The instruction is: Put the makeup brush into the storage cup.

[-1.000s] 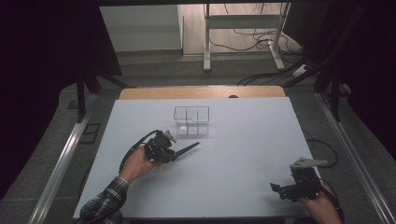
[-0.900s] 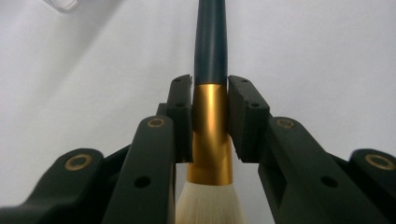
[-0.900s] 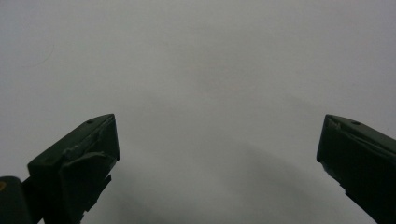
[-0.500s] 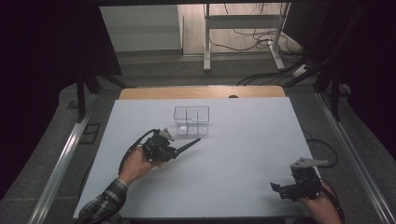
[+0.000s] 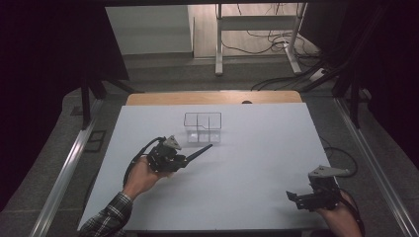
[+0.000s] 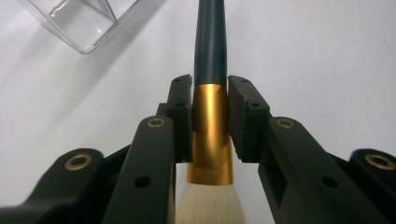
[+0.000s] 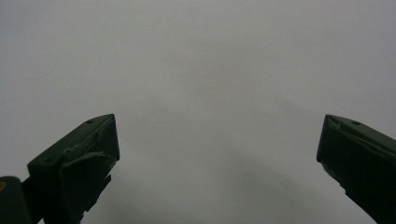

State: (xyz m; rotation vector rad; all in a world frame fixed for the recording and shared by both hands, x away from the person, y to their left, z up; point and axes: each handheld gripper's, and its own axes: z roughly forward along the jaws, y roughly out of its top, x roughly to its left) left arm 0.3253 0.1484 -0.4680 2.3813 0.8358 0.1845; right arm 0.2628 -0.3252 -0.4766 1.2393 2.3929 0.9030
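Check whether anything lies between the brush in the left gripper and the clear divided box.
Nothing visible does. The left gripper clamps the gold-ferruled, dark-handled makeup brush, and only bare white table separates its handle tip from the clear divided plastic box.

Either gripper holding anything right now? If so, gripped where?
The left gripper is shut on a makeup brush, its jaws clamped on the gold ferrule between the dark handle and the pale bristles. The right gripper is open and holds nothing.
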